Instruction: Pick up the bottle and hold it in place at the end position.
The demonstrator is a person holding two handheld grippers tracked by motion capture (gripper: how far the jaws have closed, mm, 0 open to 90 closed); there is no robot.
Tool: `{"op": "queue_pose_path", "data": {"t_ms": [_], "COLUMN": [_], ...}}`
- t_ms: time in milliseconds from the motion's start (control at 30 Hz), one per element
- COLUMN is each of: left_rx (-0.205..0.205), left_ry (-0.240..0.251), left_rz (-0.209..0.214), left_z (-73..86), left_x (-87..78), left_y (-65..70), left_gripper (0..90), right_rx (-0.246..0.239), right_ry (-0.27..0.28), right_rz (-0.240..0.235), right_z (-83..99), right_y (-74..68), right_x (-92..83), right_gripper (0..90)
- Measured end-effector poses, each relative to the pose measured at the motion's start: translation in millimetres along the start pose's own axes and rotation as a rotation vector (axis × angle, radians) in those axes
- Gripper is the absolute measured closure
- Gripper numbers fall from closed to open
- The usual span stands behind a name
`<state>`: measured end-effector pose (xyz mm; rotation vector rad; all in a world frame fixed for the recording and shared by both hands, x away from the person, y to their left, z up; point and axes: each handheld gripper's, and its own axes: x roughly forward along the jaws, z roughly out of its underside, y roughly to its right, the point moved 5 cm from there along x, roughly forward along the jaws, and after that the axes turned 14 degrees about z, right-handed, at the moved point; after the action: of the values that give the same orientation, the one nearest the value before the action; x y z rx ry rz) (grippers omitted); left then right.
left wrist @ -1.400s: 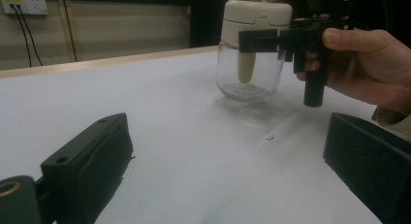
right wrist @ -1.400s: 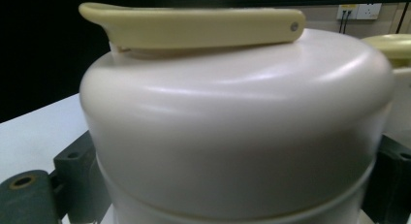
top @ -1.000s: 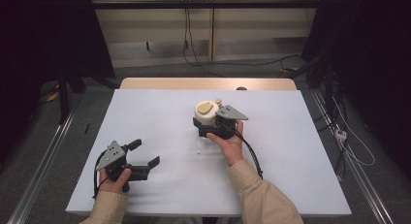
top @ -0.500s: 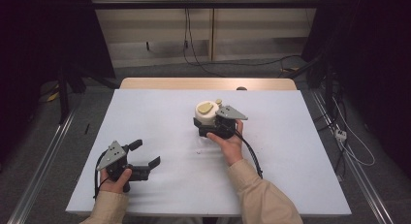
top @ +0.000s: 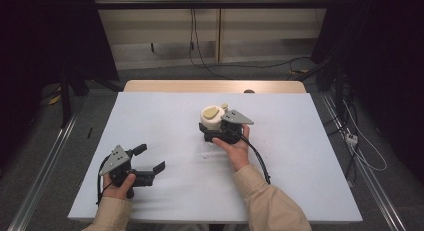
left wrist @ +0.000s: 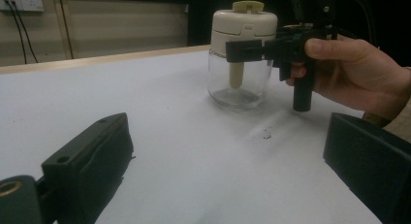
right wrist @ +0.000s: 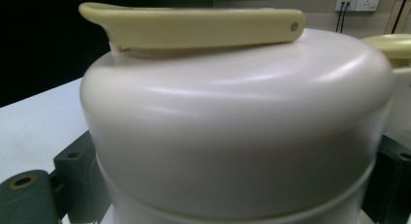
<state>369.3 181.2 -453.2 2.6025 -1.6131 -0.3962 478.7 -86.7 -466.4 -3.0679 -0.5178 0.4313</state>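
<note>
A clear glass jar (left wrist: 237, 83) with a rounded cream lid (right wrist: 232, 132) and a yellow flip tab (right wrist: 194, 25) stands upright mid-table. The right gripper (top: 212, 132) has its jaws closed around it just below the lid. The left gripper (top: 148, 160) rests well apart on the white table (top: 300, 141), jaws spread wide and empty.

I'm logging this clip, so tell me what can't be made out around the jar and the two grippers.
- Jar contents: left gripper view, too faint through the glass.
- Jar's base: right gripper view, cut off by the bottom edge.
- Right gripper jaws' contact with the jar: high view, hidden under its grey plate.
- Speck on the table: too small.
</note>
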Motion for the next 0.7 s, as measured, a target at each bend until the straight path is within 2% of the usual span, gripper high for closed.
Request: {"op": "queue_pose_path", "data": {"t_ms": [200, 700], "left_rx": [0.000, -0.001], "left_ry": [-0.001, 0.000], "left_rz": [0.001, 0.001], "left_z": [0.1, 0.4], "left_x": [0.1, 0.5], "left_y": [0.0, -0.2], "left_gripper": [3.0, 3.0], "right_rx": [0.016, 0.011], "right_ry": [-0.010, -0.015], "right_rz": [-0.004, -0.008], "right_z": [1.7, 3.6], "right_y": [-0.4, -3.3], "right_x": [0.9, 2.2], "right_gripper": [6.9, 6.9]}}
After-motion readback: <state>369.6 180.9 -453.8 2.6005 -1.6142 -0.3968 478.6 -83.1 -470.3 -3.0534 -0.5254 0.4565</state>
